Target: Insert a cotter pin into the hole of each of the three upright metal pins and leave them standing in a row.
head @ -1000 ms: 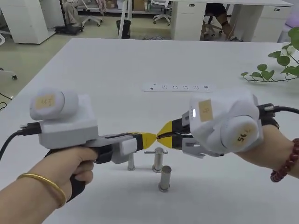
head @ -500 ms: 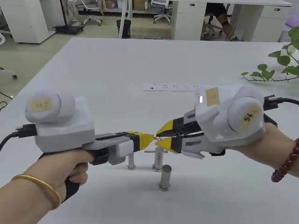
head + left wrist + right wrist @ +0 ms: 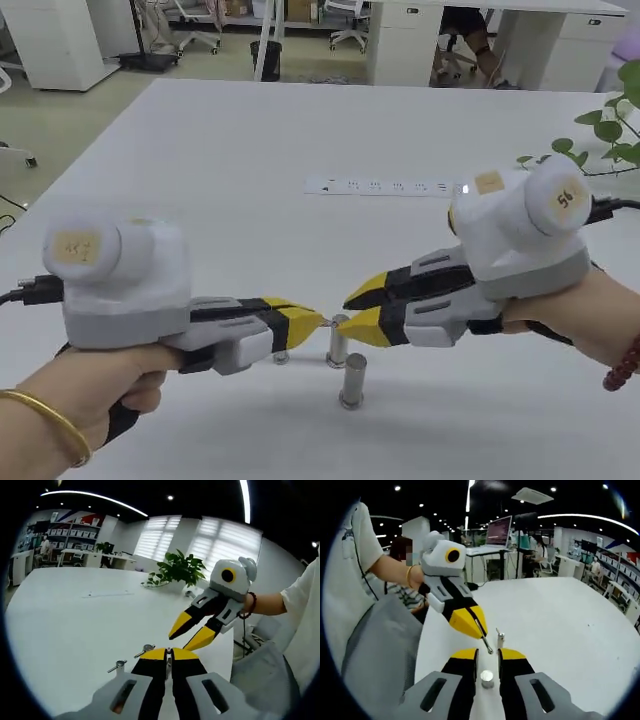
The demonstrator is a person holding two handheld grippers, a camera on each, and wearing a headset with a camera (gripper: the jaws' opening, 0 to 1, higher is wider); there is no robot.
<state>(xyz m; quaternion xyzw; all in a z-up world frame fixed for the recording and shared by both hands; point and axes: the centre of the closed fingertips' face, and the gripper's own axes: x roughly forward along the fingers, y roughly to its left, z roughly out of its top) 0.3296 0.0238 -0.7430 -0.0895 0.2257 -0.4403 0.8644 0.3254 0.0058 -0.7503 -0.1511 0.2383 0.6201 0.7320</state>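
Metal pins: three short grey steel upright pins [image 3: 352, 382] stand close together on the white table [image 3: 250, 150], near its front edge and just below the two tools.
Pin order: in the head view one pin stands nearest the person, the middle pin [image 3: 338, 342] stands behind it, and a third is partly hidden behind the left tool.
Cross-pieces: in the left gripper view two pin heads [image 3: 146, 650] each show a thin bar sticking out sideways.
Cotter pin: a thin silver cotter pin [image 3: 484, 637] juts from the left tool's tip and slants down toward the pins.
Left tool [image 3: 318, 320]: its yellow-tipped jaws are pressed together on the cotter pin, and the tip hangs just beside the top of the middle pin.
Right tool [image 3: 344, 316]: its jaws are spread apart, with the tips facing the left tool's tip at close range. In the right gripper view a round pin top [image 3: 487, 677] lies between them. Contact cannot be told.
Surroundings: a flat white power strip [image 3: 380, 187] lies mid-table, and a green leafy plant [image 3: 600, 140] stands at the right edge.
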